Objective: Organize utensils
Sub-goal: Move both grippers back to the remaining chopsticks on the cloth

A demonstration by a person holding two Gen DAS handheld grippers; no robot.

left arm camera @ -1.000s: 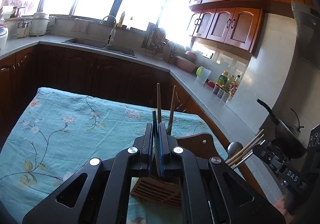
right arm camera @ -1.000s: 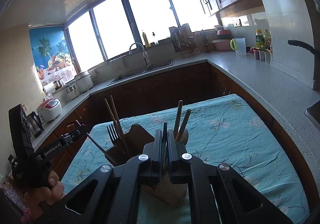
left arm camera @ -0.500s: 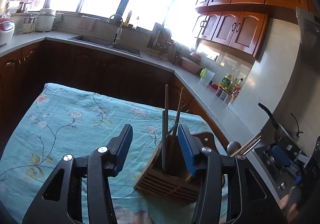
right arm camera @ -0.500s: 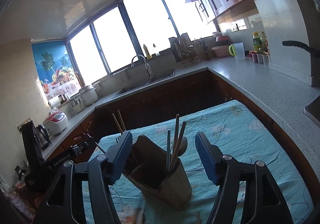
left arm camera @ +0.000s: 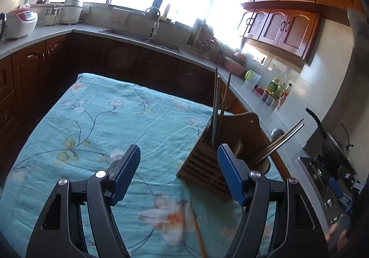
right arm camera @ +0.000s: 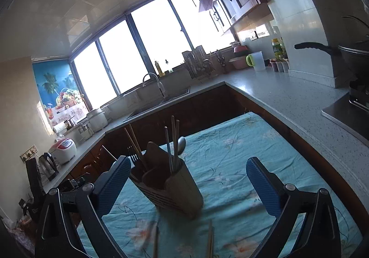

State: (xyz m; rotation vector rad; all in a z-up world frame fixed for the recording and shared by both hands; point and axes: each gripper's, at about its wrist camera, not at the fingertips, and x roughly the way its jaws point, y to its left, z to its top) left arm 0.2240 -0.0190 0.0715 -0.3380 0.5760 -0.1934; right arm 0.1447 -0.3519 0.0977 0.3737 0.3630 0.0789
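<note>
Utensil holder (right arm camera: 169, 185) upright on flowered cloth (left arm camera: 96, 119) (chopsticks (left arm camera: 215, 105) inside); left gripper (left arm camera: 178, 172) and right gripper (right arm camera: 188, 185) jaws opening, pinching nothing.

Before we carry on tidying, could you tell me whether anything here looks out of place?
Yes: two chopsticks lie loose on the tablecloth in front of the wooden utensil holder, while the other utensils stand upright inside it.

Teal tablecloth (left arm camera: 96, 119) with a floral print: white and orange blossoms, dark thin branches. Brown wooden holder (right arm camera: 170, 186), pale tan chopsticks (right arm camera: 175, 140). Black grippers, ribbed blue pads (left arm camera: 125, 171). Reddish-brown cabinets (left arm camera: 288, 27), speckled grey counter (right arm camera: 288, 96). White rice cooker (left arm camera: 19, 22) with red top.
</note>
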